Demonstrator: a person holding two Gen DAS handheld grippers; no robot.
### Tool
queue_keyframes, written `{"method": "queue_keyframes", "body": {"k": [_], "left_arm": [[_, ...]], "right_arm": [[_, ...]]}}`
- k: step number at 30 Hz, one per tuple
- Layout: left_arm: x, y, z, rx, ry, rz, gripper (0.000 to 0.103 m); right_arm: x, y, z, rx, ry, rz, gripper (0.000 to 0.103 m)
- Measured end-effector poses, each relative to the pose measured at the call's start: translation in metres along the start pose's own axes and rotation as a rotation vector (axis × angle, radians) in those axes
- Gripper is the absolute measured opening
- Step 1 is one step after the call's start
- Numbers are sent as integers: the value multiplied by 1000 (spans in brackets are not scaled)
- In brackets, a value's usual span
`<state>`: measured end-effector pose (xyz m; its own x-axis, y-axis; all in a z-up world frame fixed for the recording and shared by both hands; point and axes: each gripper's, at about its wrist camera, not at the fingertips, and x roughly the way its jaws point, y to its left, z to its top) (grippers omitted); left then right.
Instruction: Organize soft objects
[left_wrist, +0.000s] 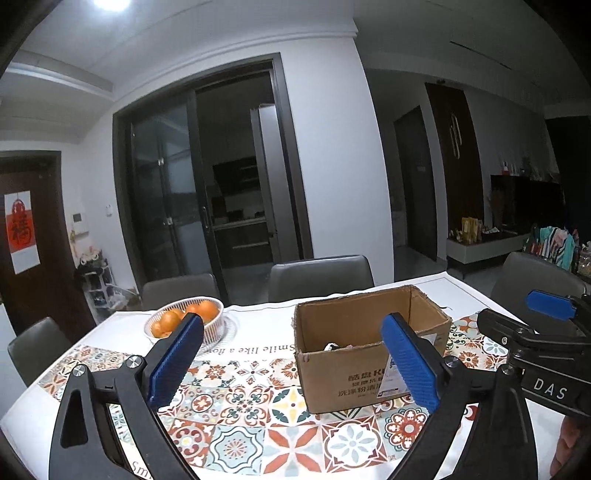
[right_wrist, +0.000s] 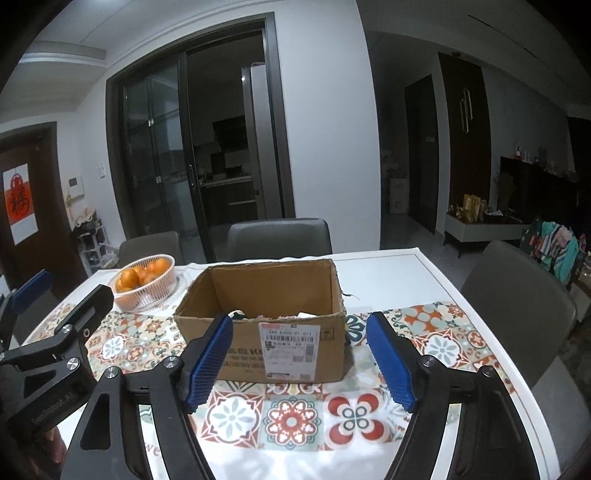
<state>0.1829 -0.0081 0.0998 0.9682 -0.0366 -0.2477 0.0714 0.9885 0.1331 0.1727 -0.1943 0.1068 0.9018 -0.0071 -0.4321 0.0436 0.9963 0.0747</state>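
Both tools are hovering over the tabletop (right_wrist: 424, 266) with nothing in them. The left hand-held gripper (left_wrist: 295, 350) has its blue pads spread wide, and the right hand-held gripper (right_wrist: 299, 354) is spread wide and empty too.

The soft objects (right_wrist: 258, 315) look like they're already down in the open brown cardboard box (right_wrist: 273, 314), which sits in the middle of the patterned tile-print cloth (right_wrist: 291, 413). Only a few scraps of fabric-ish stuff peek over the front wall, so I can't tell what they are or how many.

My guess is we're between picks, or close to done, since I don't see anything soft lying loose on the cloth. If another item goes in, I'd come over the box from above, clear the near wall, and let go low inside so nothing flops over the rim. The box has no flaps and looks light, so bumping it would probably slide it.

Counts:
- one cardboard box
- two grippers
- one white plastic basket of oranges (right_wrist: 146, 282), just left of the box, at least four oranges visible
- three grey chairs (right_wrist: 277, 236) around the far side in the right view
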Motion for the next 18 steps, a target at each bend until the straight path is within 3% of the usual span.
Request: {"method": "queue_keyframes", "body": {"k": [18], "left_arm": [[-70, 4, -28, -18, -5, 23, 103]], "right_arm": [[-71, 11, -33, -42, -43, -39, 84]]}}
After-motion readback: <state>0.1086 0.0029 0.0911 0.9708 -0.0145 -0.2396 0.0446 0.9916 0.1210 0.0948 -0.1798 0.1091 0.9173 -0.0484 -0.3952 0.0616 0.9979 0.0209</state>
